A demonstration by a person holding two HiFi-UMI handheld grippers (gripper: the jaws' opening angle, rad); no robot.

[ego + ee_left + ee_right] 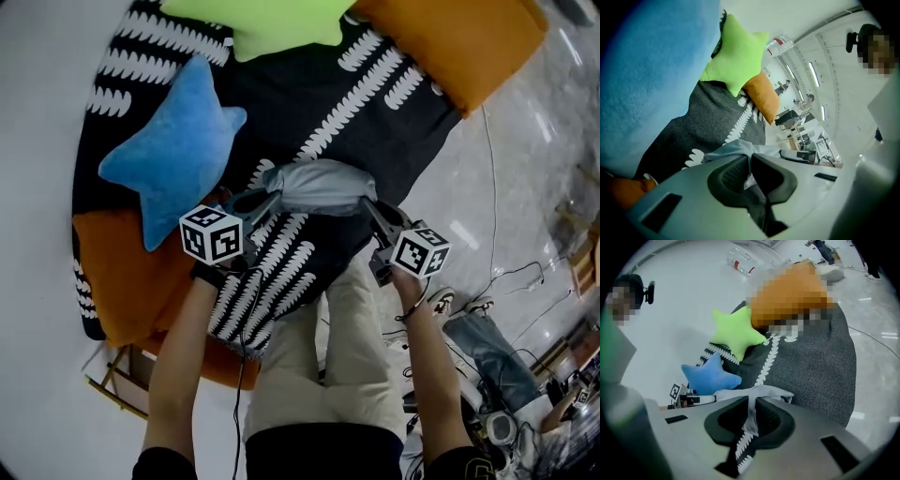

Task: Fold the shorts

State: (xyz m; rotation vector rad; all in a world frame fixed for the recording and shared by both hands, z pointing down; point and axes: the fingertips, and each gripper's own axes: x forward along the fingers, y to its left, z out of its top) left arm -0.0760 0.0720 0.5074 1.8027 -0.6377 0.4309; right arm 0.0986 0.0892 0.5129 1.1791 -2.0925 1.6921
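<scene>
The left gripper [270, 200] is clamping one end of the grey shorts [319, 186] and the right gripper [368, 210] the other. The cloth is bunching between the fingers, so waistband and legs are hard to tell apart. Under and beyond the fingers, a black white-patterned blanket [375, 103] is lying. A blue star cushion [173, 155] is sitting beside the left fingers, with a green star cushion [272, 23] and an orange cushion [450, 42] farther off. Pale floor [37, 234] is showing around the blanket.

So a black blanket [309, 103] with white leaf stripes was spread out, and a blue star pillow [173, 159] was laid on its left side. A green star pillow [267, 23] was parked at the top, just beside an orange cushion [455, 42]. A second orange cushion [117, 272] was tucked in at lower left, and cables [492, 187] were strewn over the floor on the right.
</scene>
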